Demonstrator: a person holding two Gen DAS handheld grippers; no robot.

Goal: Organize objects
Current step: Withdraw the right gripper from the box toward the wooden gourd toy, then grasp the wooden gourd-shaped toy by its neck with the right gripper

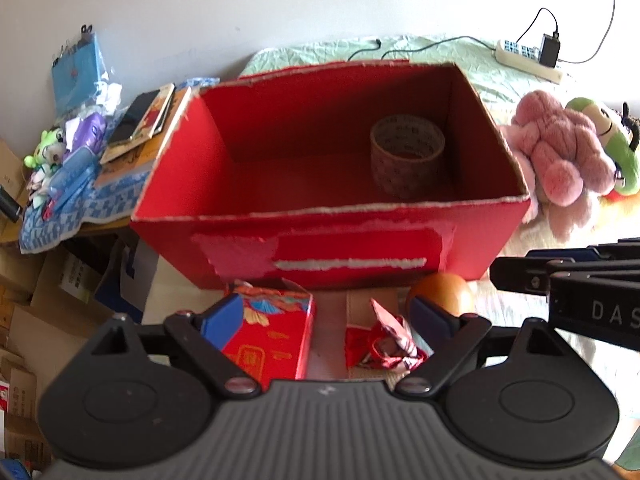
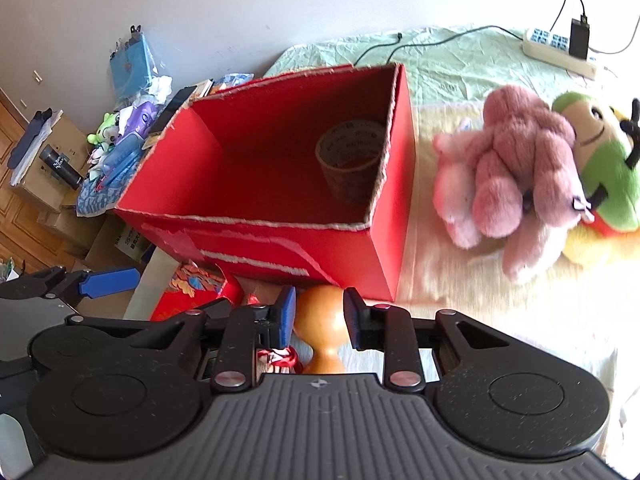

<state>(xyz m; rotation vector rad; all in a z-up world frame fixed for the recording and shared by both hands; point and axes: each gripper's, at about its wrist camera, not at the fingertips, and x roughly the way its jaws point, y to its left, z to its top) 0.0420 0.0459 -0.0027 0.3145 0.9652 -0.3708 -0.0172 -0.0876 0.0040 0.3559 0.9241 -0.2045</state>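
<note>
An open red cardboard box (image 1: 320,212) (image 2: 240,220) stands on the bed with a roll of brown tape (image 1: 406,160) (image 2: 352,160) in its right end. In front of it lie a small red patterned gift box (image 1: 276,332) (image 2: 192,292), a crumpled red wrapper (image 1: 384,344) and an orange wooden gourd-shaped piece (image 1: 440,292) (image 2: 322,344). My right gripper (image 2: 320,314) is shut on the wooden piece, one blue pad on each side. My left gripper (image 1: 326,314) is open above the gift box and the wrapper, holding nothing.
A pink plush (image 2: 512,160) and a green plush (image 2: 600,148) lie right of the box. A power strip (image 2: 560,48) with cables sits at the back right. A cluttered side table (image 1: 80,140) and cardboard boxes (image 2: 44,176) stand to the left.
</note>
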